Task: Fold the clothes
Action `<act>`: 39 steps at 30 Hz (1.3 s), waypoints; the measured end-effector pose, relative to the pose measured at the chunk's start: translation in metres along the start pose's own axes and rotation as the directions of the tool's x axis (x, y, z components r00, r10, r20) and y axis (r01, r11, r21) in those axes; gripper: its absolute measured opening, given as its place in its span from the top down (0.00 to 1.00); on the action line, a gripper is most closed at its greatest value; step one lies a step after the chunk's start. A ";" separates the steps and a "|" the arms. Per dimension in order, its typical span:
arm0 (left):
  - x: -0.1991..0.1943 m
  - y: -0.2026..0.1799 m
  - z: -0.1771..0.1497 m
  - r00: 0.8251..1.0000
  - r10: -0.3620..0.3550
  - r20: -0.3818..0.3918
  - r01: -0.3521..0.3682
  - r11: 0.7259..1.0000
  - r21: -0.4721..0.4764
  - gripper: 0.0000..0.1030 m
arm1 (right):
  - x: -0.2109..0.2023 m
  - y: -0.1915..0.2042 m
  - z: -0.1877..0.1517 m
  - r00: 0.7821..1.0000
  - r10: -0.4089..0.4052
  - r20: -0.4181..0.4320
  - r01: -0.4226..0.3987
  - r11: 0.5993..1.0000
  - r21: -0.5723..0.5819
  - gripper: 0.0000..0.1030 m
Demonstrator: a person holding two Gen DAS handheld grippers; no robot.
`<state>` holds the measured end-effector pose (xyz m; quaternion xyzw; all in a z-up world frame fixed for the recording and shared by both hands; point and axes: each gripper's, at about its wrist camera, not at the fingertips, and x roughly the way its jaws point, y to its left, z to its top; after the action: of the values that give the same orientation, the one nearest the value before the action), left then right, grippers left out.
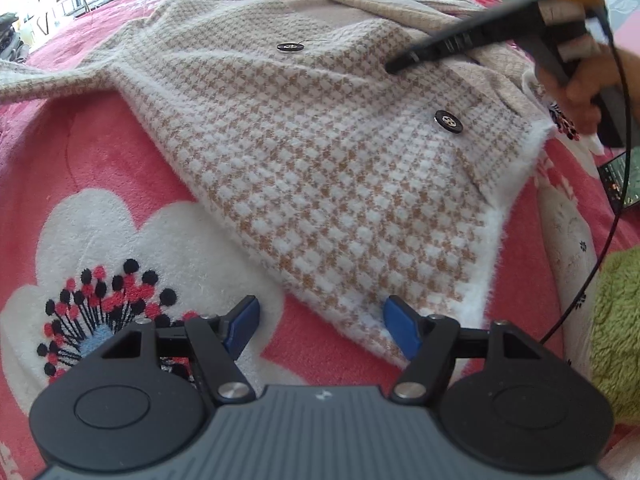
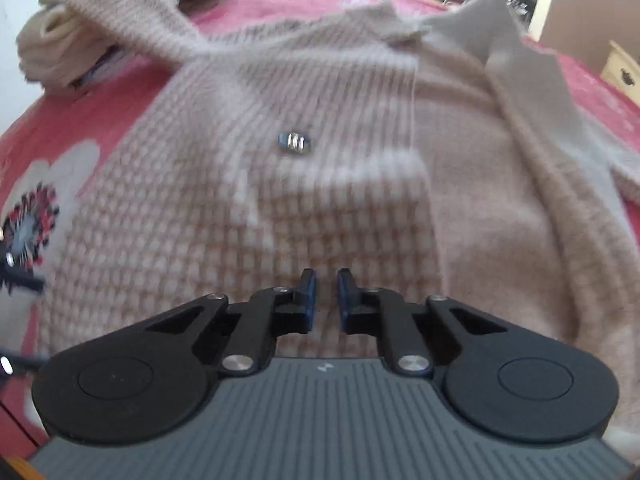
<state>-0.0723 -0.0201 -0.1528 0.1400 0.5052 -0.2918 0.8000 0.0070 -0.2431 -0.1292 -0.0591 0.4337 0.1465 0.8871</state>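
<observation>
The left gripper is held tilted downward, its blue pads set wide apart with nothing pressed between them. The right gripper is angled downward, its pads separated by a narrow empty gap. A hand is wrapped around its handle.

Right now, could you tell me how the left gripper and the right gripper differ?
The left gripper stands wide open, low over the cardigan hem; the right gripper shows only a narrow gap, nothing between its pads, above the cardigan's middle. The left view is sharp; the right view is blurred. Both have blue pads and hold nothing.
</observation>
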 end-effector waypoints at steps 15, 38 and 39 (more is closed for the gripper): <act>-0.001 0.001 -0.007 0.999 -0.036 0.030 0.036 0.999 -0.006 0.32 | 0.055 0.088 0.052 0.987 0.155 -0.046 -0.158 0.984 -0.087 0.88; -0.039 0.086 -0.029 0.996 0.094 -0.005 -0.095 0.993 -0.073 0.35 | 0.126 0.089 0.120 0.953 0.302 -0.039 -0.302 0.953 0.015 0.89; -0.044 0.097 -0.024 0.994 0.113 -0.002 -0.112 0.989 -0.099 0.35 | 0.114 0.082 0.123 0.945 0.327 -0.006 -0.327 0.945 0.013 0.89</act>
<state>-0.0453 0.0831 -0.1315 0.1281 0.5091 -0.2211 0.8219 0.1405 -0.1125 -0.1412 0.0182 0.4418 0.2886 0.8492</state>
